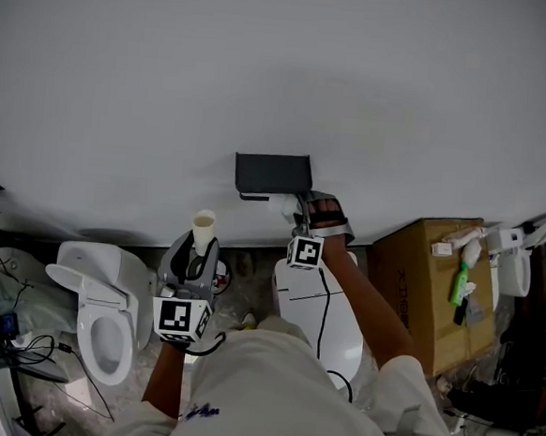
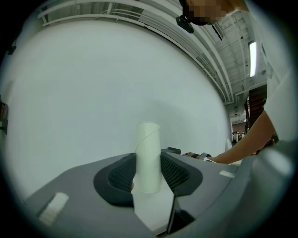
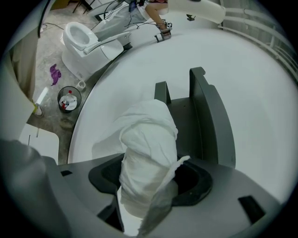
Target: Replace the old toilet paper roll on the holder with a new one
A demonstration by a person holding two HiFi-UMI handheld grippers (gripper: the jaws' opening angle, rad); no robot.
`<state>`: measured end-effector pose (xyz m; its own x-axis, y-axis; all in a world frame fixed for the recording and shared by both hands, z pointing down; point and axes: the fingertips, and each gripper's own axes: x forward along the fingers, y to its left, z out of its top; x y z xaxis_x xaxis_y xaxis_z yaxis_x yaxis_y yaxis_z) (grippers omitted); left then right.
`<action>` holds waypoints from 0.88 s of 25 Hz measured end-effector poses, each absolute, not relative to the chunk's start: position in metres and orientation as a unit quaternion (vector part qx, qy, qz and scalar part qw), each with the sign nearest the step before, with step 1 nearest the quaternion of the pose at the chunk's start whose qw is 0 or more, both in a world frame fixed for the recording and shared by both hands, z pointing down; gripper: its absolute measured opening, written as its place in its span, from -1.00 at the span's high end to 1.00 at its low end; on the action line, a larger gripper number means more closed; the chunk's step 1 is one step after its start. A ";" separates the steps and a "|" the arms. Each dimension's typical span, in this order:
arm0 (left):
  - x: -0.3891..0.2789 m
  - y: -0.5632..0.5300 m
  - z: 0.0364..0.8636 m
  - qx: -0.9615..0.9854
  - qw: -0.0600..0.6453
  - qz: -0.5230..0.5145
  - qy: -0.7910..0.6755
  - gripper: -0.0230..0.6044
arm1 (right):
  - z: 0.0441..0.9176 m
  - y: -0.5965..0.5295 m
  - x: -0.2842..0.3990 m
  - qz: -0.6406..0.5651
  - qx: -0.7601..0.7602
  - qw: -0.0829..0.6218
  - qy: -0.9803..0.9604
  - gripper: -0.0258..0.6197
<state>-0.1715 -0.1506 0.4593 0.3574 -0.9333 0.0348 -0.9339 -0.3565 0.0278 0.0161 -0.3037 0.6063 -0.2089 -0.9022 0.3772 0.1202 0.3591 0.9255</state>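
White and grey room, few spots of colour
The wall (image 1: 284, 72) and toilet (image 1: 90, 273) are white, the holder (image 1: 273, 173) dark grey, the tube (image 2: 148, 153) cream, the paper roll (image 3: 148, 153) white. Both the left gripper (image 2: 148, 174) and right gripper (image 3: 148, 186) are grey with black pads (image 2: 118, 176) and black-and-white square-patterned cubes (image 1: 182, 318). The box (image 1: 418, 290) is brown, a rag (image 3: 55, 73) purple.

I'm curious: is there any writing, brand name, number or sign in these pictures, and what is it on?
No text can be read for sure.
On the brown cardboard box: dark print on its side, too blurred to read.
On the person's white shirt: a small blue mark, too small to read.
On the black-and-white marker cubes: square patterns only, no letters.
Nothing else shows any text.
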 end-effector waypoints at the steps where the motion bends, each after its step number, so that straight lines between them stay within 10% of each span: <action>1: -0.173 -0.150 0.459 0.823 0.022 0.007 -0.568 0.37 | 0.606 -0.304 0.011 -0.471 0.314 0.543 -0.620 0.02; 22: -0.189 -0.138 0.465 0.814 0.030 0.016 -0.579 0.37 | 0.603 -0.298 -0.054 -0.486 0.310 0.518 -0.632 0.01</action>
<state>-0.1886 -0.1384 0.4655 0.3281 -0.9426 0.0613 -0.9446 -0.3269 0.0302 -0.0536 -0.2984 0.6034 -0.2721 -0.8951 0.3531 0.1123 0.3349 0.9355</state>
